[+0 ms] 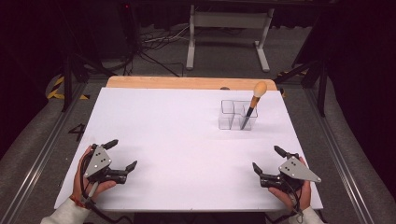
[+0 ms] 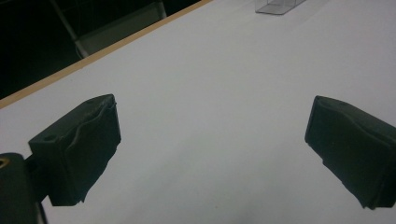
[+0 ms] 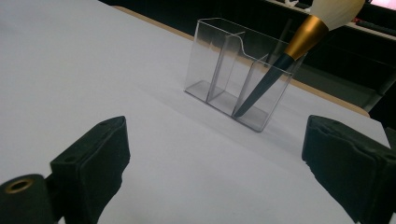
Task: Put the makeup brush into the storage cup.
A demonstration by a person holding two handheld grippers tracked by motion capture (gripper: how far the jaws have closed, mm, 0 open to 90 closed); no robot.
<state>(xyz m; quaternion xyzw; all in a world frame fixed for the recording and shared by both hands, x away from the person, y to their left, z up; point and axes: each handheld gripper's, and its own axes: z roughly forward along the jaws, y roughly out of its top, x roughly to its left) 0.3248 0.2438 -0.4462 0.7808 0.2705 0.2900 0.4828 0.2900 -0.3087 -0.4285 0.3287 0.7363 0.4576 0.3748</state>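
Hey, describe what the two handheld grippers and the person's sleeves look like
Both the left gripper and the right gripper are black, each with two blocky padded jaws and a grey three-cornered plate with small dark holes on top. A black cable trails from each. The person's sleeves are white.

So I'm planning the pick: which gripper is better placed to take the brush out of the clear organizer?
The right gripper, probably. It sits on the same side of the table as the brush and clear organizer, jaws open and facing them. The left gripper, also open, would have to cross the table.
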